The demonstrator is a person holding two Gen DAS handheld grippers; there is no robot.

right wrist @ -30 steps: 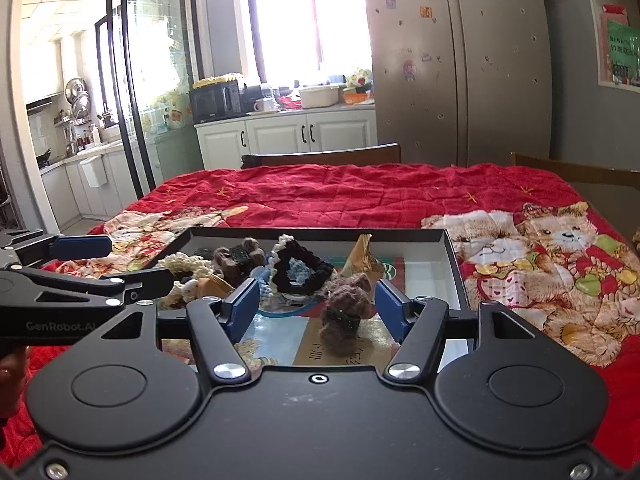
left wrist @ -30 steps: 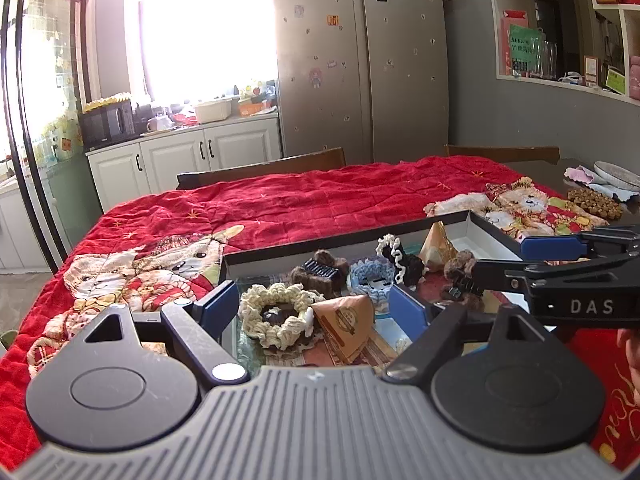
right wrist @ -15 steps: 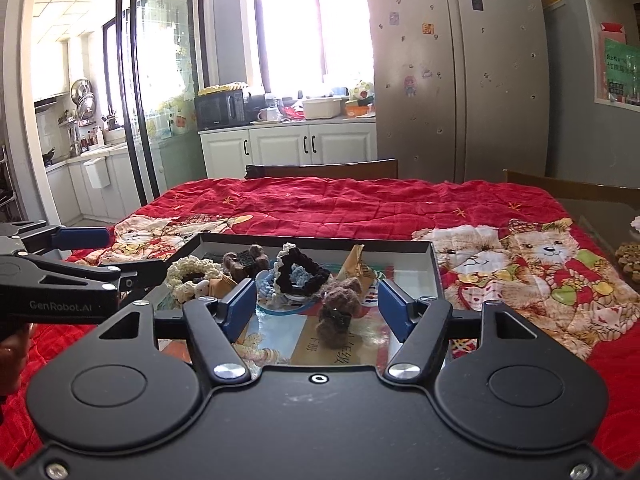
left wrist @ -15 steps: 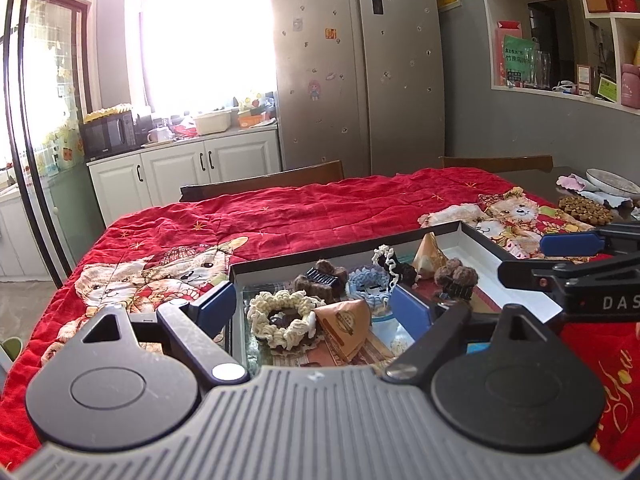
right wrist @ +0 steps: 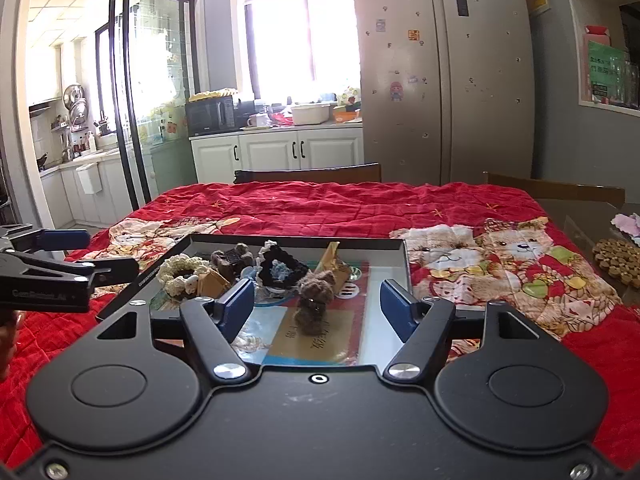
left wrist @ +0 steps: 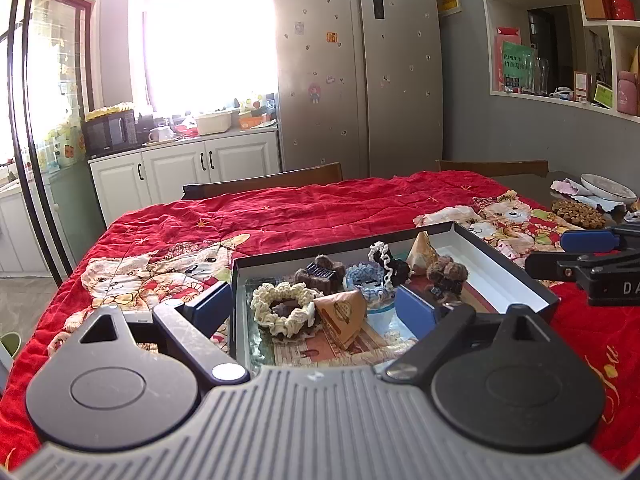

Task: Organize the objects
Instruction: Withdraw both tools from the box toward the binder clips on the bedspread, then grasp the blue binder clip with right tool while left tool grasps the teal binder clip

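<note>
We have drawn both grippers, left and right, fingers wide and empty, back from the tray, so sorting seems done.

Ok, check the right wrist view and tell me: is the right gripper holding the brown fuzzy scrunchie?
No, the right gripper is open, its blue pads apart on either side of the brown fuzzy scrunchie, which lies in the tray.

The right gripper fills the lower frame, jaws spread wide with nothing between them. Just above, mid-frame, a tray on the red blanket holds a brown scrunchie, a cream one and a black one. The left gripper pokes in at the left edge.
</note>
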